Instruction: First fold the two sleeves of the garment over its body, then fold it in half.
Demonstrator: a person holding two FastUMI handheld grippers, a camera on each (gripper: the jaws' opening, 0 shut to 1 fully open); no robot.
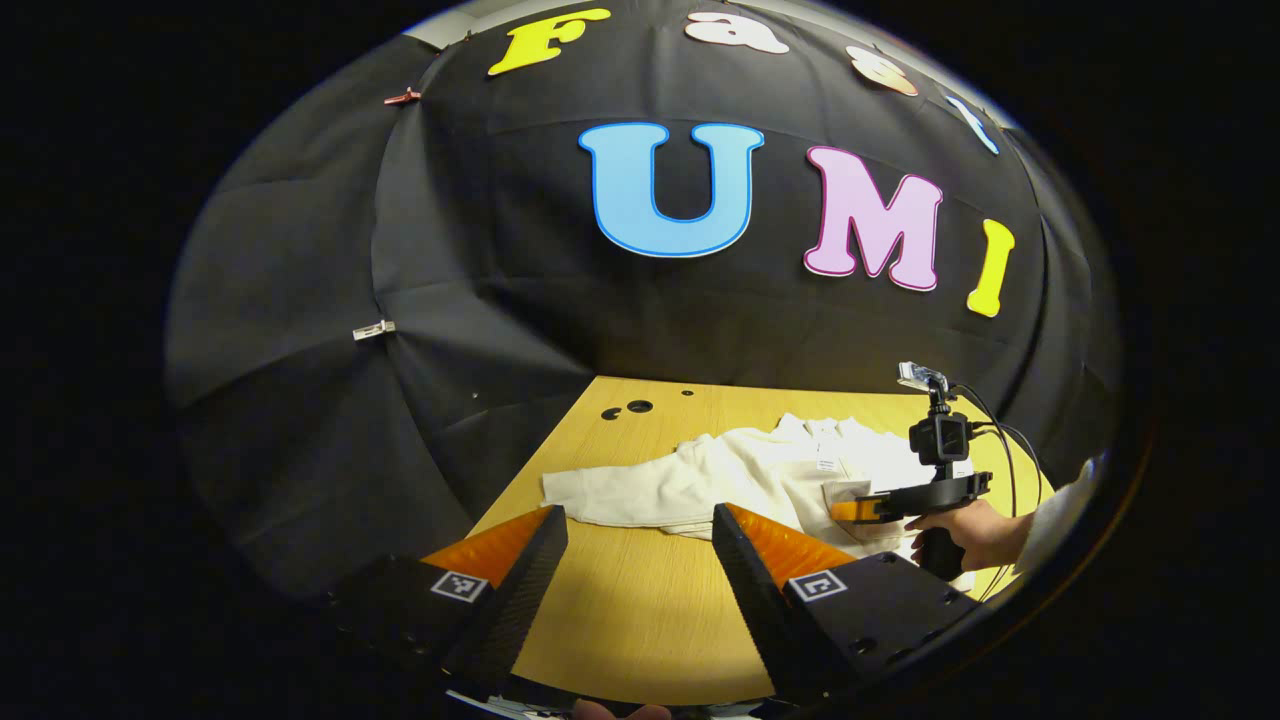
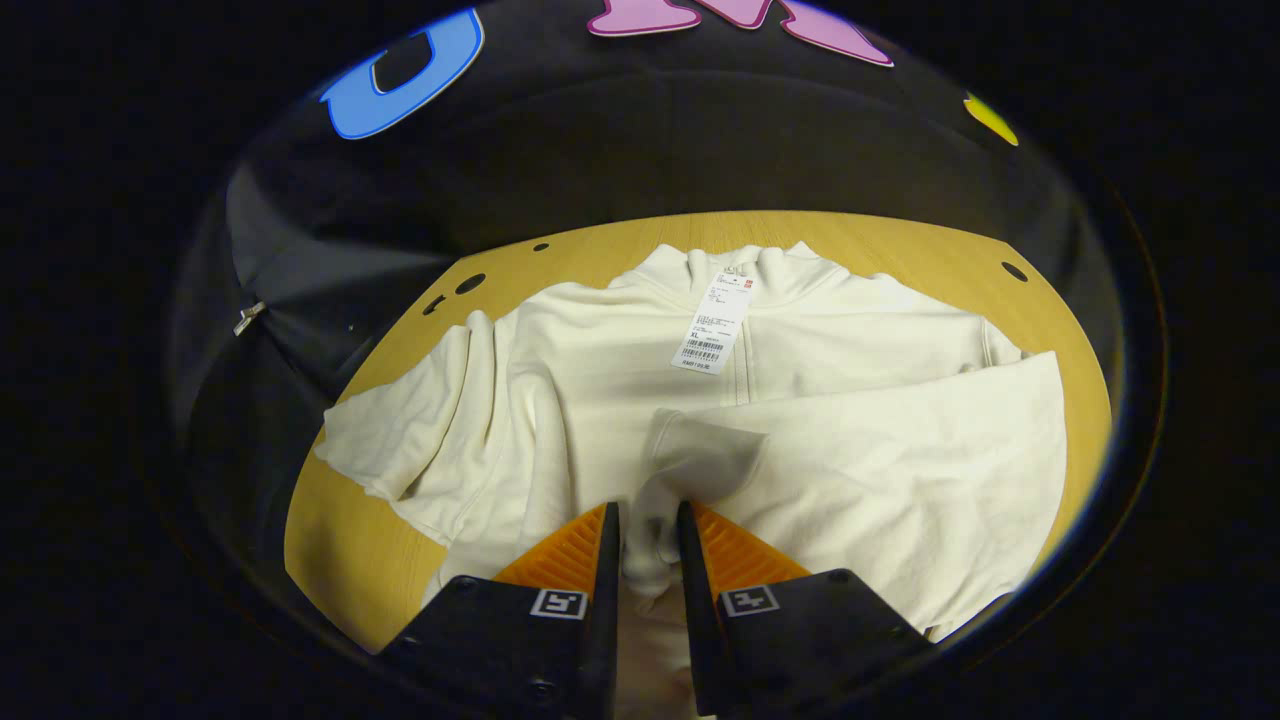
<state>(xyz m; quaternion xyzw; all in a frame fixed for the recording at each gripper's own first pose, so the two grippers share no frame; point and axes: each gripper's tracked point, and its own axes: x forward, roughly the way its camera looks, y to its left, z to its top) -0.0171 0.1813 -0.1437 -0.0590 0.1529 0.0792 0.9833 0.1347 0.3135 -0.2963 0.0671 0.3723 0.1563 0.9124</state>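
Right claw point(image 2: 645, 530), at the bottom centre of the right gripper view, is clamped on a fold of cream-white cloth belonging to the sleeve point(image 2: 880, 470) that lies across the lower right of the frame, over the garment's body. Cream-white zip-front fleece garment point(image 2: 600, 400) lies flat on the yellow wooden bench point(image 2: 340, 560), collar toward the top of the frame, with a white paper tag point(image 2: 714, 325) resting on its chest just below the collar. Its other sleeve point(image 2: 410, 425) spreads outward at the left of the frame, onto bare bench.

Left claw point(image 1: 640, 540), at the bottom of the left gripper view, stands with its fingers wide apart above bare bench, holding nothing. Beyond it, right of centre, the same garment point(image 1: 740, 475) lies on the bench point(image 1: 620, 600); the outstretched sleeve point(image 1: 610, 495) points toward the frame's left. At the right edge a hand point(image 1: 975, 535) grips the right claw point(image 1: 850, 511), low over the cloth.
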